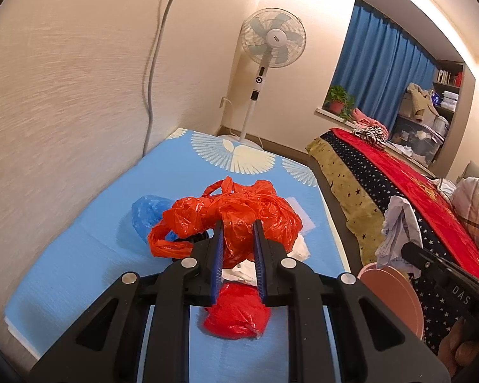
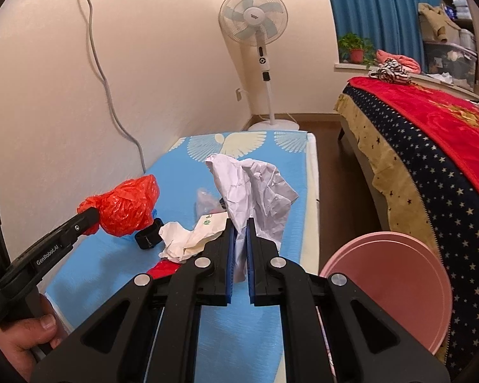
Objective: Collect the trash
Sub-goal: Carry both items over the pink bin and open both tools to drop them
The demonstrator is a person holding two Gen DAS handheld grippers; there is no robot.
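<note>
My left gripper (image 1: 238, 228) is shut on an orange plastic bag (image 1: 239, 214) and holds it above the blue table (image 1: 79, 255); the bag also shows in the right wrist view (image 2: 127, 206). My right gripper (image 2: 240, 223) is shut on a crumpled white paper (image 2: 255, 188), lifted above the table's right side; it shows in the left wrist view (image 1: 399, 223). A blue plastic bag (image 1: 147, 214), a red bag (image 1: 236, 312), white tissue (image 2: 188, 236) and a black band (image 2: 148, 234) lie on the table. A pink bin (image 2: 396, 284) stands right of the table.
A standing fan (image 2: 258, 48) is beyond the table's far end. A bed with a starry blanket (image 2: 431, 166) runs along the right, with a strip of wooden floor (image 2: 335, 191) between. A grey cable (image 2: 105, 79) hangs down the wall on the left.
</note>
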